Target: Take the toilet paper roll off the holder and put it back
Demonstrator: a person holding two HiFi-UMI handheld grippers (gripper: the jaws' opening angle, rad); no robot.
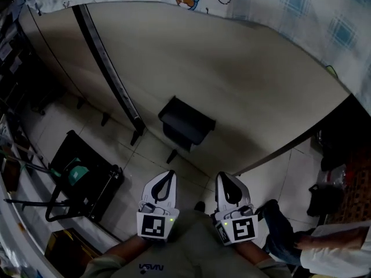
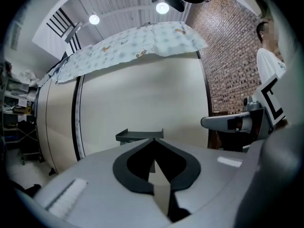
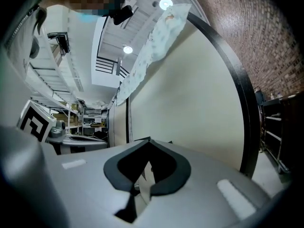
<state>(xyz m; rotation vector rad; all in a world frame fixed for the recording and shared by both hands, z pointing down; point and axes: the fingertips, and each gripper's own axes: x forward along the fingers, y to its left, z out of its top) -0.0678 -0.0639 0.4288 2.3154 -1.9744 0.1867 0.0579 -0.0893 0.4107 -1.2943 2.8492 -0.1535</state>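
Tiles (image 1: 145,155) meet a beige wall (image 1: 232,80) bearing a dark holder (image 1: 186,123); left claw (image 1: 170,174) and right claw (image 1: 221,176) closed, empty.

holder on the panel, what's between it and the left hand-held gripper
Head view: floor tiles and a small dark foot below the holder.

Head view is dark. Gripper views are brighter, lit by ceiling lamps (image 2: 162,7) up top; edges bend.
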